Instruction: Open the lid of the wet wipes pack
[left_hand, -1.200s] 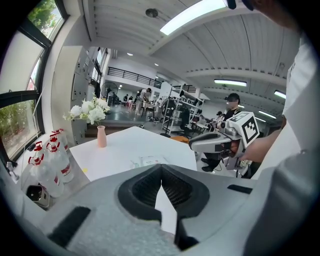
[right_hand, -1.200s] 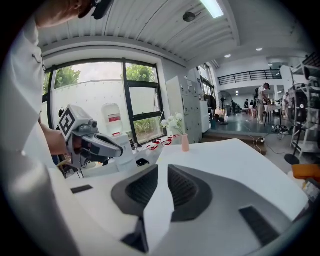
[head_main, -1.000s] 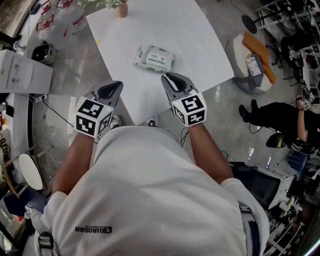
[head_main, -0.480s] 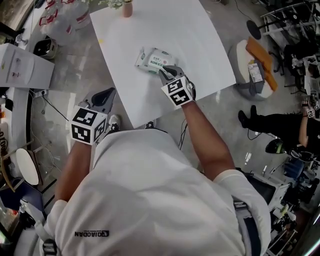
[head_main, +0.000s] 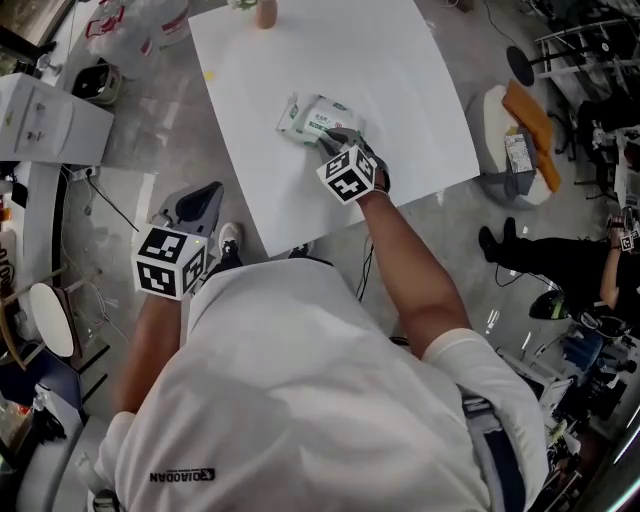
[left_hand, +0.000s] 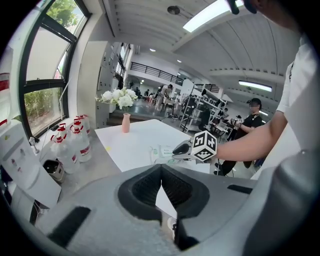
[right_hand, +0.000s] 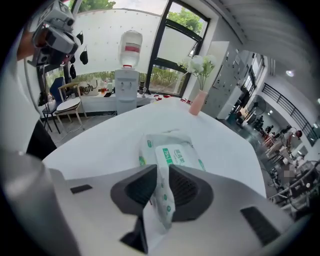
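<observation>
From the head view, the right arm reached straight forward over the white table (head_main: 400, 90). The right gripper (head_main: 335, 138) pointed down and away onto the near right end of the wet wipes pack (head_main: 312, 115), which lay flat near the middle of the table. A pink vase (head_main: 265, 12) stood at the far edge. The left forearm was drawn back beside the body. The left gripper (head_main: 205, 190) hung over the floor, off the table's near left corner and well apart from the pack.

In the left gripper view, the left gripper (left_hand: 161, 167) was clenched, its pads meeting at the tips with nothing between them. Beyond it lay the pack (left_hand: 162, 152) on the table, with the right gripper (left_hand: 175, 150) at its right end. The vase (left_hand: 125, 122) stood farther off.

In the right gripper view, the right gripper (right_hand: 162, 170) had the pack's (right_hand: 172, 152) near end between its jaws. The jaws were opening, yet the crumpled film filled the narrow gap and lay against both pads. The rest of the pack stretched away on the table, label up, its lid flat. The vase (right_hand: 197, 102) stood far right.
</observation>
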